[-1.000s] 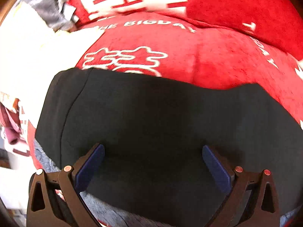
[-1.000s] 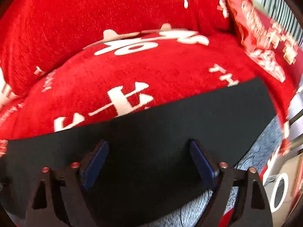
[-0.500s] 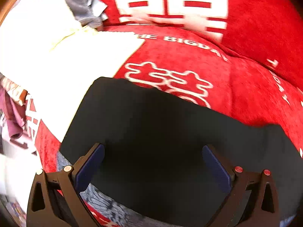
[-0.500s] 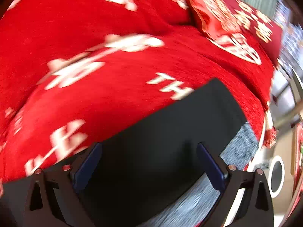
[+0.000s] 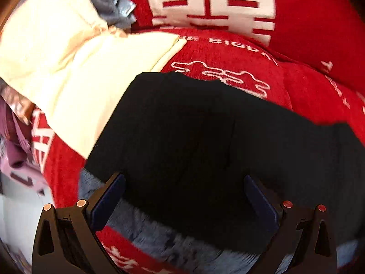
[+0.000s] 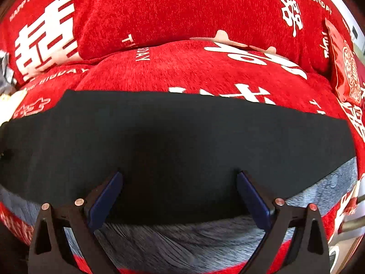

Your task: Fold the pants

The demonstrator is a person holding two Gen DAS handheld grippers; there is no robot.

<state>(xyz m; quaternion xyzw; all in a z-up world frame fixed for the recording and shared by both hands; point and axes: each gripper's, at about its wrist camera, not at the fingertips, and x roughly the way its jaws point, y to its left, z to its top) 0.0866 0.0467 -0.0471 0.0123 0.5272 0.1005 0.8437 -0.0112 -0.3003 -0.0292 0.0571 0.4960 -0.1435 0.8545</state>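
The black pants [image 5: 205,141] lie flat as a long dark band across a red sofa seat; they also fill the middle of the right wrist view [image 6: 178,141]. My left gripper [image 5: 183,182] is open, jaws wide apart, hovering over the pants' left part near the front edge. My right gripper [image 6: 179,180] is open too, over the pants' near edge. Neither holds anything.
The red sofa cover [image 6: 182,68] with white characters has back cushions [image 5: 296,11] behind. A cream cloth [image 5: 75,68] lies left of the pants, with grey fabric [image 5: 109,2] behind it. A grey furry strip [image 6: 182,244] runs along the seat front. A red pillow [image 6: 344,68] sits at right.
Both grippers have pulled back from the pants, staying open. The left view swung right to show more cream cloth; the right view swung back left, showing the pants' full width.
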